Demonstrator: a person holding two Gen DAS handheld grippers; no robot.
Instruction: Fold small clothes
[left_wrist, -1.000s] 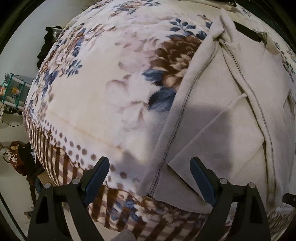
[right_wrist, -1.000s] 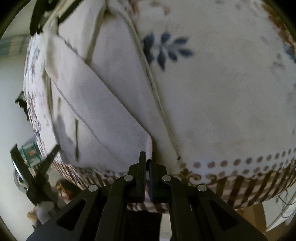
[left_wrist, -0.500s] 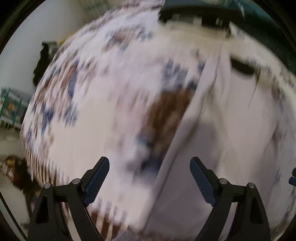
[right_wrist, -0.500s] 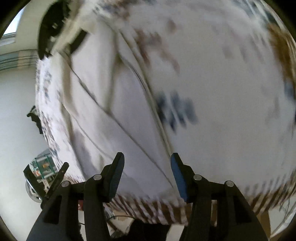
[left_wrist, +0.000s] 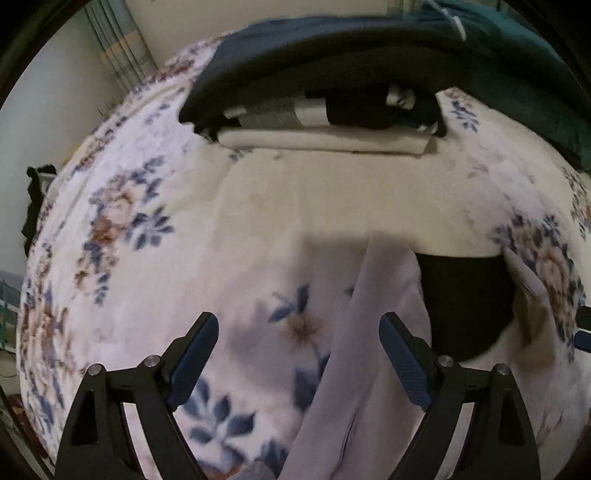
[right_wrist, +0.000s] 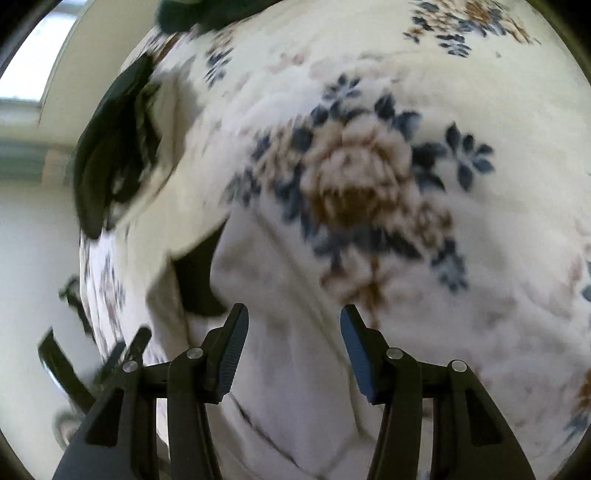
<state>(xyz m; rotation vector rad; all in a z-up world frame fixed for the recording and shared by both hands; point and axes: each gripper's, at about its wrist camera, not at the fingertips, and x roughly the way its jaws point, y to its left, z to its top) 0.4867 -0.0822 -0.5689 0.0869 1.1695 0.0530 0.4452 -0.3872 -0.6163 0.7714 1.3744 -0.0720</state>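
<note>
Left wrist view: the left hand-held gripper (left_wrist: 299, 356) hangs spread wide, grasping nothing, above the cream garment (left_wrist: 354, 369) on the floral blanket (left_wrist: 147, 258). The right hand-held gripper (right_wrist: 291, 343) is likewise released over the garment's near part.

**A bedroom at home**

A floral fleece blanket (left_wrist: 155, 229) is covering a bed, folded clothes (left_wrist: 317, 125) are lying stacked at its far end, and curtains (left_wrist: 122, 55) are hanging against a plain wall behind.

Cream garment (left_wrist: 354, 369) on blue-and-brown floral blanket (left_wrist: 147, 221).
</note>
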